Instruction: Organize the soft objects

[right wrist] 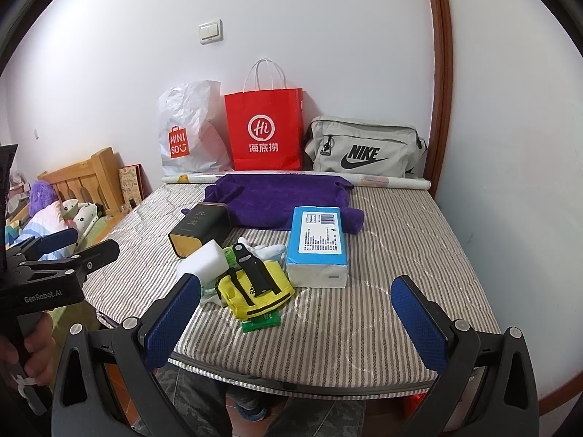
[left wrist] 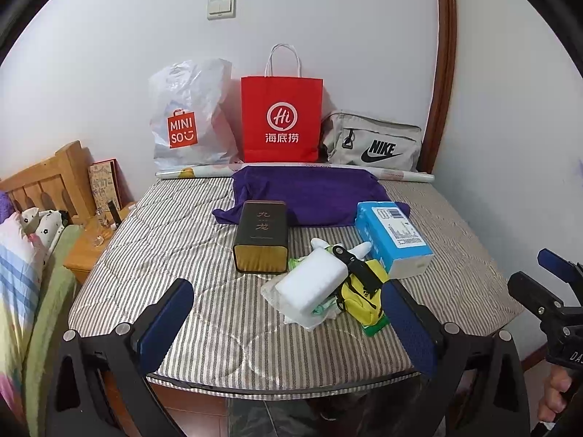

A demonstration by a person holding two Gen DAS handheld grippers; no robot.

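bags against the wall: 3 [left wrist: 281, 118] | purple towel: 1 [left wrist: 309, 193] | dark tin box: 1 [left wrist: 261, 236] | tissue pack: 1 [left wrist: 391, 240] | white sponge: 1 [left wrist: 311, 280] | yellow pouch: 1 [left wrist: 360, 293]

A home bedroom is being shown. A bed with a striped mattress [left wrist: 175, 240] is filling the middle of the frame, and a wooden headboard [left wrist: 47, 178] is being seen at the left edge, with patterned bedding [left wrist: 22, 255] piled beside it and a small wooden nightstand [left wrist: 91, 244] next to it. Against the plain white wall at the back, a red paper shopping bag [left wrist: 280, 120], a white plastic store bag [left wrist: 186, 116] and a grey sports bag [left wrist: 375, 142] are being kept, below a light switch [left wrist: 221, 7].
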